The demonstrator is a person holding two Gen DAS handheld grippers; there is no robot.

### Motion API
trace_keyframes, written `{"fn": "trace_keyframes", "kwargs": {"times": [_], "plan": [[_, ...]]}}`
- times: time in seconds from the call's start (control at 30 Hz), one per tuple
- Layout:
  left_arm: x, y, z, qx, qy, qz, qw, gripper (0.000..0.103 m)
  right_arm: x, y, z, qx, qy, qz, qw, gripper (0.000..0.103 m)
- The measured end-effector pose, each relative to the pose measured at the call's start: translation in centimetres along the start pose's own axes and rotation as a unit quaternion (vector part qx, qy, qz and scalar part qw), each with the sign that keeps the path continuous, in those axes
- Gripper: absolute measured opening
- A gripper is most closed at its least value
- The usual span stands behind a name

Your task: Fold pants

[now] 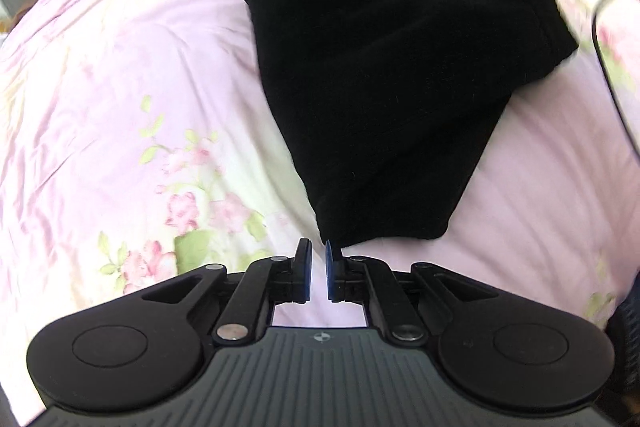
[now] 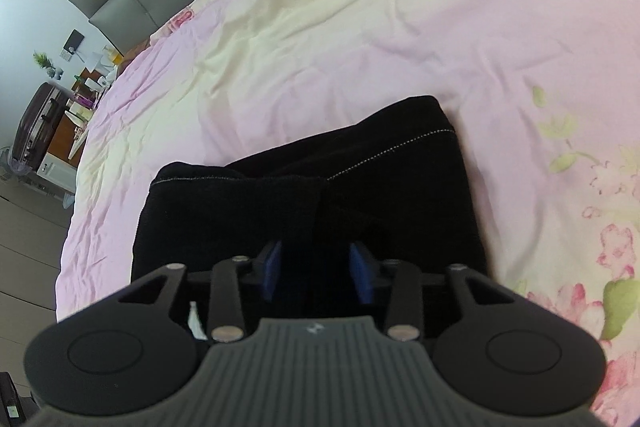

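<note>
the black pants (image 1: pixel 384 99) are already a compact folded bundle lying on the pink floral bedspread (image 1: pixel 120 107), with the stitched hem (image 2: pixel 400 147) at the far end in the right wrist view. your left gripper (image 1: pixel 318 259) is nearly shut, just a thin slit between the blue pads, sitting right at the near corner of the bundle; it looks like it's pinching nothing, maybe just brushing the edge, hard to tell. your right gripper (image 2: pixel 316 267) is about half open straddling the top layer, dark cloth between the pads (image 2: pixel 362 271), but they don't look pressed onto it. what i'd worry about: if you lift with that right one only half closed, the top fold slips and the stack flops open. also the left could snag the corner and drag everything crooked.
</note>
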State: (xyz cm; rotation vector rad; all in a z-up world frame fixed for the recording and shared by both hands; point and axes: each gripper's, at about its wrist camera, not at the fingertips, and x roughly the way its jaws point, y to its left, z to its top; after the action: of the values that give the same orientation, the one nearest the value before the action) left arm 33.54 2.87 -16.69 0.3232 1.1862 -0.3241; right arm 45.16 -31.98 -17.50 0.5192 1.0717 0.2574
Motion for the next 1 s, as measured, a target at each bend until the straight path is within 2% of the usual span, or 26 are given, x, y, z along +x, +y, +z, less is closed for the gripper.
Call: {"fn": "trace_keyframes", "kwargs": {"times": [0.07, 0.17, 0.2, 0.33, 0.37, 0.4, 0.43, 0.47, 0.5, 0.53, 0.63, 0.8, 0.9, 1.0], "plan": [[-1.2, 1.1, 0.5, -0.029, -0.028, -0.007, 0.9992, 0.014, -0.8, -0.5, -0.3, 0.002, 0.001, 0.024, 1.000, 0.049], [-2.2, 2.4, 1.9, -0.067, -0.063, 0.002, 0.9958, 0.026, -0.4, -1.2, -0.5, 0.007, 0.012, 0.037, 0.999, 0.063], [-2.4, 2.8, 2.5, -0.083, -0.074, 0.003, 0.9938, 0.029, 0.2, -1.5, -0.4, 0.011, 0.019, 0.043, 0.999, 0.063], [-2.2, 4.1, 4.5, -0.140, -0.092, -0.008, 0.9858, 0.030, 2.9, -2.9, -0.1, 0.054, 0.030, 0.085, 0.994, 0.060], [-2.3, 4.2, 4.7, -0.147, -0.094, -0.009, 0.9846, 0.030, 3.7, -3.3, -0.1, 0.068, 0.035, 0.097, 0.992, 0.058], [-2.3, 4.3, 5.0, -0.150, -0.094, -0.010, 0.9841, 0.030, 4.4, -3.8, -0.2, 0.086, 0.036, 0.107, 0.990, 0.052], [-2.3, 4.1, 5.1, -0.150, -0.094, -0.010, 0.9842, 0.030, 5.0, -4.2, -0.4, 0.105, 0.035, 0.122, 0.986, 0.043], [-2.5, 4.1, 5.3, -0.146, -0.095, -0.007, 0.9847, 0.031, 5.4, -4.5, -0.6, 0.127, 0.040, 0.144, 0.981, 0.029], [-2.7, 3.9, 5.3, -0.142, -0.097, -0.003, 0.9851, 0.032, 5.3, -4.6, -0.7, 0.153, 0.041, 0.154, 0.975, 0.023], [-2.7, 3.9, 5.5, -0.139, -0.100, 0.002, 0.9853, 0.033, 4.9, -4.1, -0.5, 0.150, 0.040, 0.159, 0.975, 0.021], [-2.4, 4.7, 5.9, -0.148, -0.110, 0.013, 0.9828, 0.033, 1.7, 0.3, 1.2, 0.056, 0.022, 0.152, 0.987, 0.017], [-2.2, 6.2, 6.8, -0.217, -0.134, -0.005, 0.9668, 0.033, -3.8, 7.2, 4.4, -0.035, -0.008, 0.154, 0.987, 0.015], [-2.0, 6.2, 8.1, -0.222, -0.149, -0.013, 0.9636, 0.033, -5.7, 7.6, 6.3, -0.050, -0.020, 0.125, 0.991, 0.015], [-1.2, 5.7, 9.4, -0.212, -0.156, -0.017, 0.9646, 0.033, -5.7, 4.3, 7.6, -0.021, -0.020, 0.092, 0.995, 0.015]]}}
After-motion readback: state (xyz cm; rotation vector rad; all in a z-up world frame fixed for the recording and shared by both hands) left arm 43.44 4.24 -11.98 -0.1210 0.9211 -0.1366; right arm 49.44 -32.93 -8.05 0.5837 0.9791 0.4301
